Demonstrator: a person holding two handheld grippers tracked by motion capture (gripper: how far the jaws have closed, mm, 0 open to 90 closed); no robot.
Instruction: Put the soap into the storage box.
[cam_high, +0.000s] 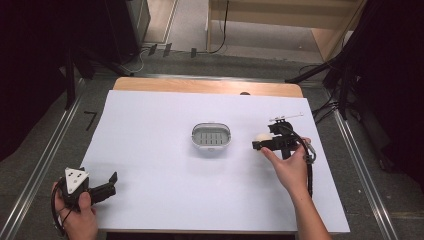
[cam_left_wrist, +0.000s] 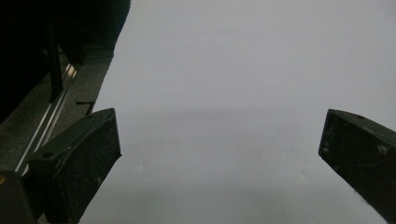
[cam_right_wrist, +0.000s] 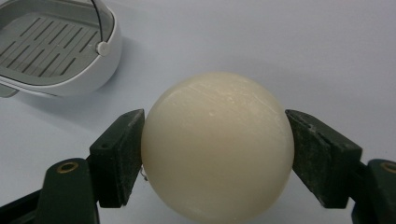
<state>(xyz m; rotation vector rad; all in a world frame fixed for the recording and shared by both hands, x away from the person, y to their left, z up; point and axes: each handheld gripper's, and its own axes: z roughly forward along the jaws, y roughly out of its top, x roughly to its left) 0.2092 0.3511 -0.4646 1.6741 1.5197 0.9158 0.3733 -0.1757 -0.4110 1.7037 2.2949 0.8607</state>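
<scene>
A cream-coloured ball (cam_right_wrist: 217, 147) sits clamped between the two black jaws of my right gripper (cam_right_wrist: 217, 154), which is shut on it. From above, the ball (cam_high: 263, 137) and the right gripper (cam_high: 261, 143) hover over the white table to the right of a small white basket (cam_high: 212, 136) with a slotted grey floor. That basket (cam_right_wrist: 51, 46) lies at the upper left in the right gripper view, and nothing is inside it. My left gripper (cam_high: 111, 182) rests at the table's front left corner, jaws wide apart (cam_left_wrist: 219, 154), nothing between them.
The white table sheet (cam_high: 160, 165) ends at a wooden strip (cam_high: 205, 86) at the far edge. A metal rail (cam_left_wrist: 46, 126) and dark floor run along the table's left side. Cables and stand legs (cam_high: 325, 100) lie beyond the right edge.
</scene>
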